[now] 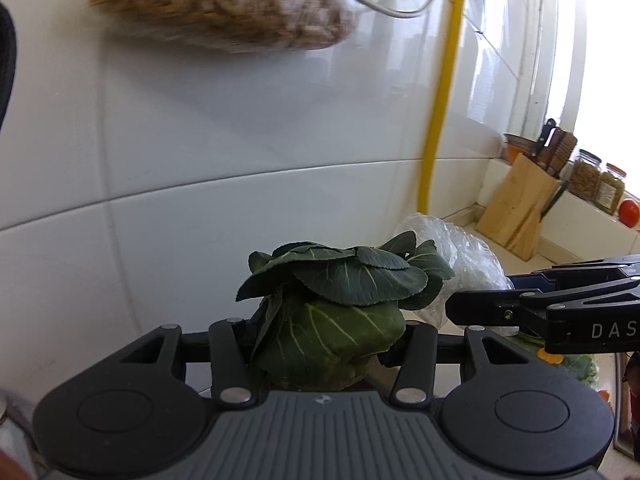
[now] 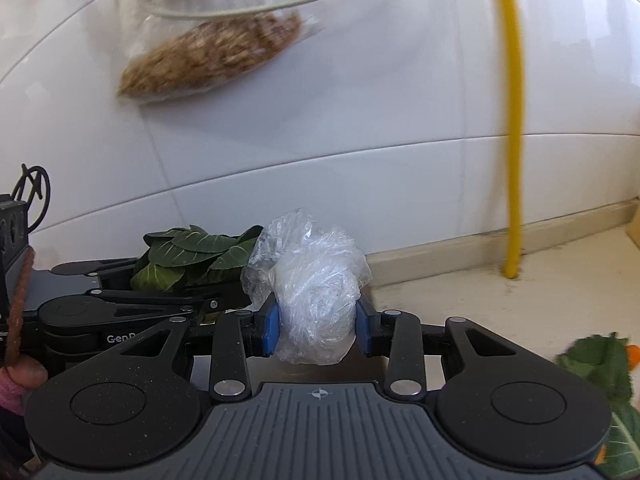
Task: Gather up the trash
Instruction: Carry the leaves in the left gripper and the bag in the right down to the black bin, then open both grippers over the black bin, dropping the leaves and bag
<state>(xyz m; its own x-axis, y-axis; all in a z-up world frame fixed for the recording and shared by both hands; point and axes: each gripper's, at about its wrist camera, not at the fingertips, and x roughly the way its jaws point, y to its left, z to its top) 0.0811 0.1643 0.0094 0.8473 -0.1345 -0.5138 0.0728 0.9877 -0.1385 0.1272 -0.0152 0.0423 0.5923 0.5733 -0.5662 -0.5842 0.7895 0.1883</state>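
The left tool [image 1: 324, 344] is closed on a bunch of dark green leaves [image 1: 340, 292], the folded stems pinched between its black fingers and the broad leaf blades fanning out above them. Just to its right, the right tool [image 2: 316, 326] grips a crumpled ball of clear plastic wrap [image 2: 312, 292] between its blue pads [image 2: 271, 328], the wrap bulging above and below them. The two tools are held side by side, close together: in the right wrist view the leaves sit just left of the plastic, almost touching it, and in the left wrist view the plastic shows right behind the leaves. Both loads are held up in front of a white tiled wall [image 1: 160, 160]. A yellow hose [image 2: 512, 140] runs down the wall to the pale desk [image 2: 500, 308] below. More green leaf scraps [image 2: 600, 368] lie on the desk at the right edge of the right wrist view. Higher on the wall hangs a clear bag of brownish grain [image 2: 212, 60], blurred, with a thin white cord [image 2: 280, 0] looping past it. Further right along the desk stand a wooden knife block [image 1: 524, 204], glass jars [image 1: 596, 180] and a red tomato [image 1: 630, 212].
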